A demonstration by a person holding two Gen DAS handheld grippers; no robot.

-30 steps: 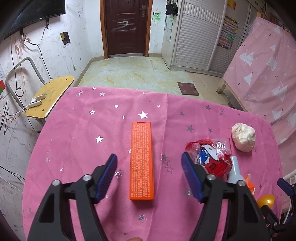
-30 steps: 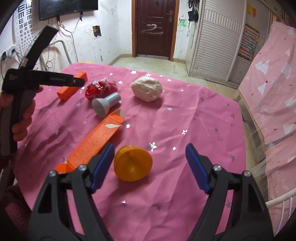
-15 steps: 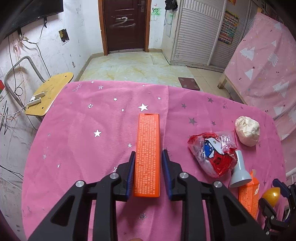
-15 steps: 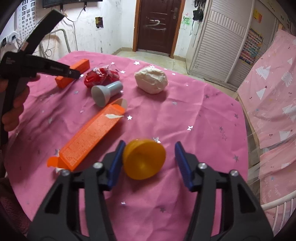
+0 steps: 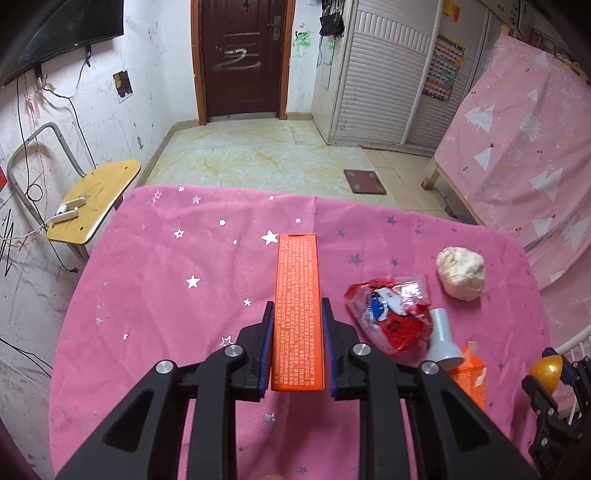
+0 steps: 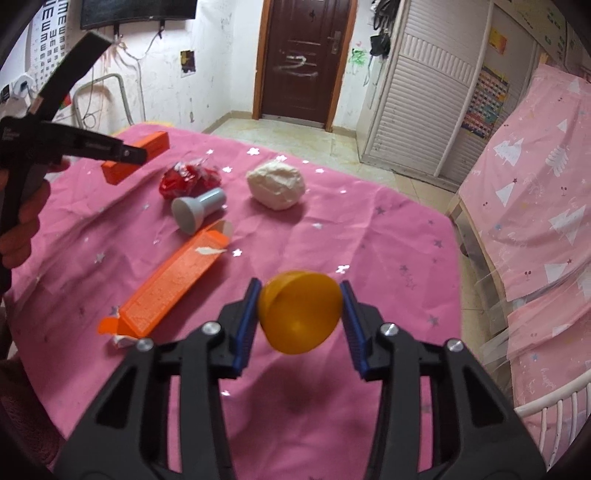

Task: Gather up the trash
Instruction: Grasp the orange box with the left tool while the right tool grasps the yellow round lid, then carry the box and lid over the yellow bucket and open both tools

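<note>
Left gripper (image 5: 297,334) clamps orange box (image 5: 297,295); right gripper (image 6: 300,317) clamps yellow cap (image 6: 299,312), both off the cloth (image 6: 369,236).

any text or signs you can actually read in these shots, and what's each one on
"E" letters in rows, turned various ways: eye chart on the wall, top left of the right wrist view.
Dense print on the orange box held in the left gripper: too small to read.
Red snack wrapper: cartoon figure, lettering unreadable.
White scrawl on the door: not legible.
Colourful poster: too blurred.
</note>
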